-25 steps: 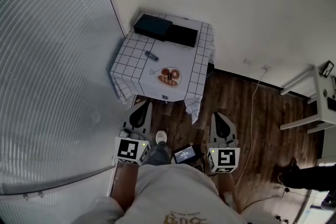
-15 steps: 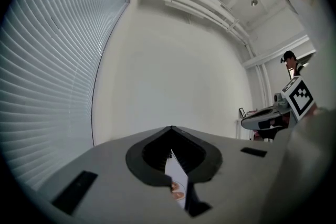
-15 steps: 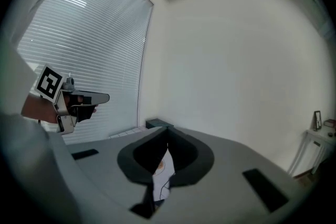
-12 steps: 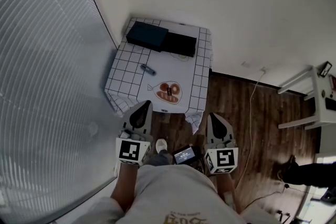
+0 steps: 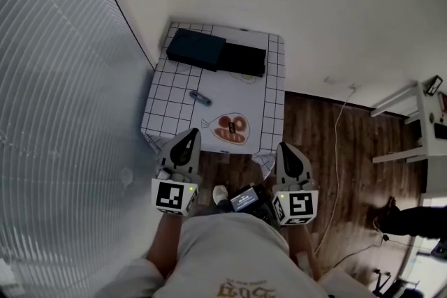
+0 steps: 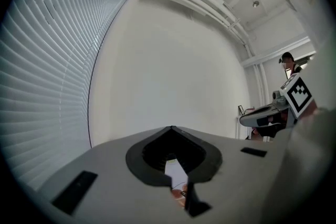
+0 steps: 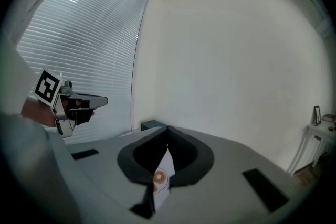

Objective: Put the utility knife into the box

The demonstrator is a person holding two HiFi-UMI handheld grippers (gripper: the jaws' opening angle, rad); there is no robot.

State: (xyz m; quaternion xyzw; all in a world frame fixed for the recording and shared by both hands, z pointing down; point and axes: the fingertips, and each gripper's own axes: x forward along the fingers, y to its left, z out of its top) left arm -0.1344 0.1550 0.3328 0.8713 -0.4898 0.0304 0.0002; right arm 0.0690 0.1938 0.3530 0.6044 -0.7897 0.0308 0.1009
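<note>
Covering the whole left side, slatted blinds (image 5: 63,115) are curving from near to far, and a plain white wall (image 5: 314,3) is filling the far side. Dark wood floor (image 5: 349,171) is showing on the right, with a thin cable (image 5: 340,150) trailing over it and a white rack (image 5: 412,129) standing at the right edge.

A small bench (image 5: 162,108), draped in a white grid-print cloth, is sitting in the corner between blinds and wall. The person's pale shirt (image 5: 230,255) is filling the near edge of the head view.

On the bench's far end a dark box (image 5: 196,49) is lying, touching a flat black piece (image 5: 242,59) on its right. Whether that piece is a lid cannot be told.

The left tongs (image 5: 190,133) are hovering at the bench's near left corner and the right tongs (image 5: 285,148) just off its near right corner, well apart from each other. Both are pointing toward the far wall. In each gripper view the tips are pressing together with nothing pinched between them.

A fish-shaped plate (image 5: 230,129) carrying brown rings is resting near the bench's near edge.

The utility knife (image 5: 200,98) is lying flat on the cloth between the box and the plate, apart from both and untouched by either tongs.

A small lit screen (image 5: 244,200) is showing between the two marker cubes.
</note>
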